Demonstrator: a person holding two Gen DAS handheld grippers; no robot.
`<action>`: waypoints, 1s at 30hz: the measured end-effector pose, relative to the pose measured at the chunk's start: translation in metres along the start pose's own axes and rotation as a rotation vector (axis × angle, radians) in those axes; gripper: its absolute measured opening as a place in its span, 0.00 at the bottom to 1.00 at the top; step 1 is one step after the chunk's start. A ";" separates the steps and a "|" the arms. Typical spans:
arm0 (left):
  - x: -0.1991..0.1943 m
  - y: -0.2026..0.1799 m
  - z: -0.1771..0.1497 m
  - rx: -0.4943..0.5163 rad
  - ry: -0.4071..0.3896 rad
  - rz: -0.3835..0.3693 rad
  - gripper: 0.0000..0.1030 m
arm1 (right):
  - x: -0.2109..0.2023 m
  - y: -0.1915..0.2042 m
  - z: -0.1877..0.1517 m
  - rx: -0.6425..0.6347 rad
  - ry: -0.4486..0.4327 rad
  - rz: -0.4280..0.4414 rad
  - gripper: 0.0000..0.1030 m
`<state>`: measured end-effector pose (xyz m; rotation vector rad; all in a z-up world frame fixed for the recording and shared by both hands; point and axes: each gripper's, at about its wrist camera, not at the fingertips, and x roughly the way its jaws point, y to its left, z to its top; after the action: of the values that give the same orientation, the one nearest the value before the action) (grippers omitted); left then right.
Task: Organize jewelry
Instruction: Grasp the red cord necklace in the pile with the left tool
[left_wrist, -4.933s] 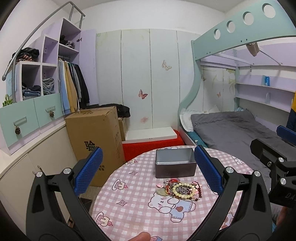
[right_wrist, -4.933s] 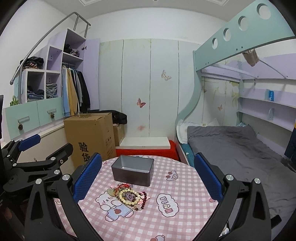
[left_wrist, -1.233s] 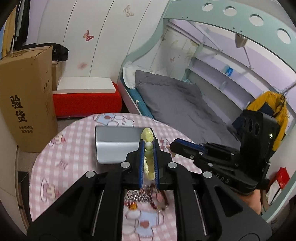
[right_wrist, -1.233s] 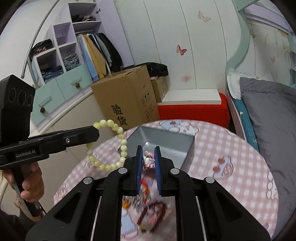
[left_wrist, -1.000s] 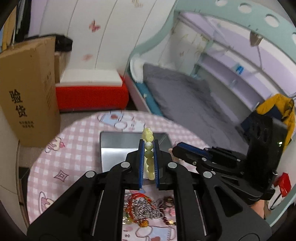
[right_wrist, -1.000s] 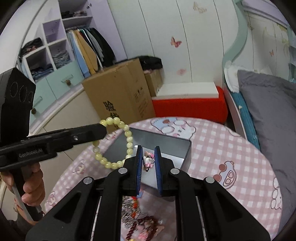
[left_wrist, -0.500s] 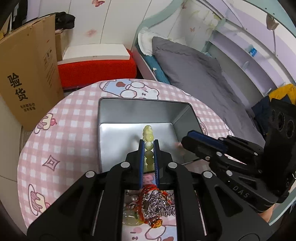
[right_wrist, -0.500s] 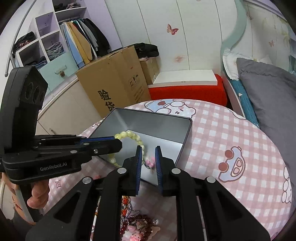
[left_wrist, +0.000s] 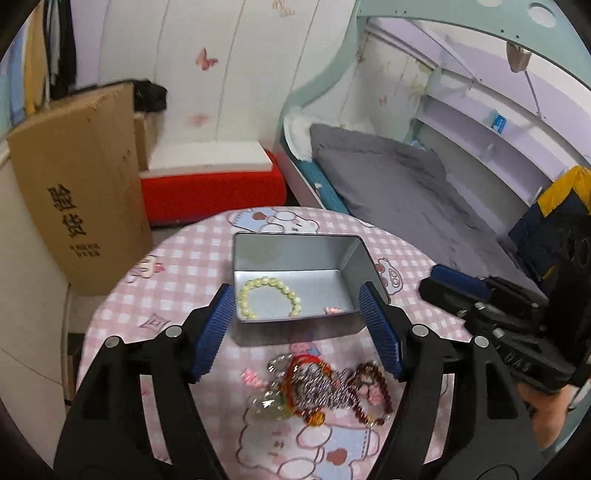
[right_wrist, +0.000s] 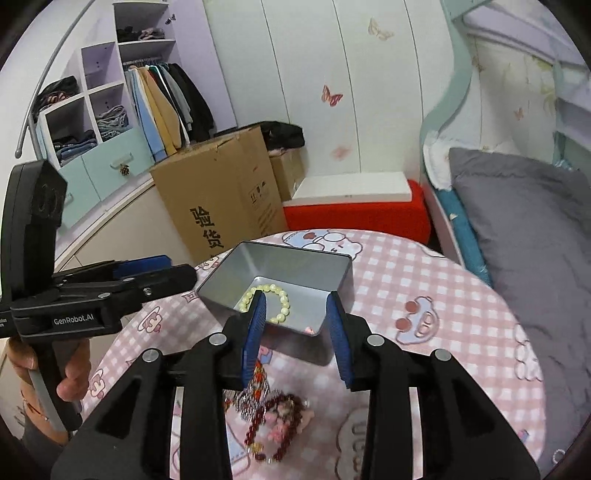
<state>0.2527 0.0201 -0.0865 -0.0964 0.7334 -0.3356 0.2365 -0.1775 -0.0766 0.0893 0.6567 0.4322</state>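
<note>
Left gripper (left_wrist: 297, 325) jaws apart, just opened, nothing between. Right gripper (right_wrist: 297, 332) likewise parted, just opening, empty. Yellow bead bracelet (left_wrist: 267, 297) and small pink charm (left_wrist: 333, 309) lying inside metal tin (left_wrist: 295, 243). Remaining jewelry pile (left_wrist: 325, 384) tangled on checked tablecloth (left_wrist: 177, 266), just in front of tin. Risk: lifting one strand likely to drag snagged neighbours off table edge.

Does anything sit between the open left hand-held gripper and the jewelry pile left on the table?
Nothing visible does. The left hand-held gripper, jaws just opened and empty, hangs directly over the jewelry pile; the tin lies beyond it.
</note>
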 end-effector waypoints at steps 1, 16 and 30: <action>-0.003 0.000 -0.003 0.002 -0.006 0.011 0.67 | -0.007 0.002 -0.003 -0.002 -0.010 -0.010 0.31; 0.019 -0.004 -0.072 -0.009 0.135 0.135 0.52 | -0.006 0.010 -0.070 -0.015 0.082 -0.083 0.36; 0.060 -0.005 -0.074 0.019 0.210 0.153 0.32 | 0.013 0.000 -0.083 0.000 0.115 -0.070 0.37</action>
<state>0.2430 -0.0025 -0.1783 0.0138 0.9393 -0.2082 0.1954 -0.1770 -0.1496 0.0414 0.7703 0.3716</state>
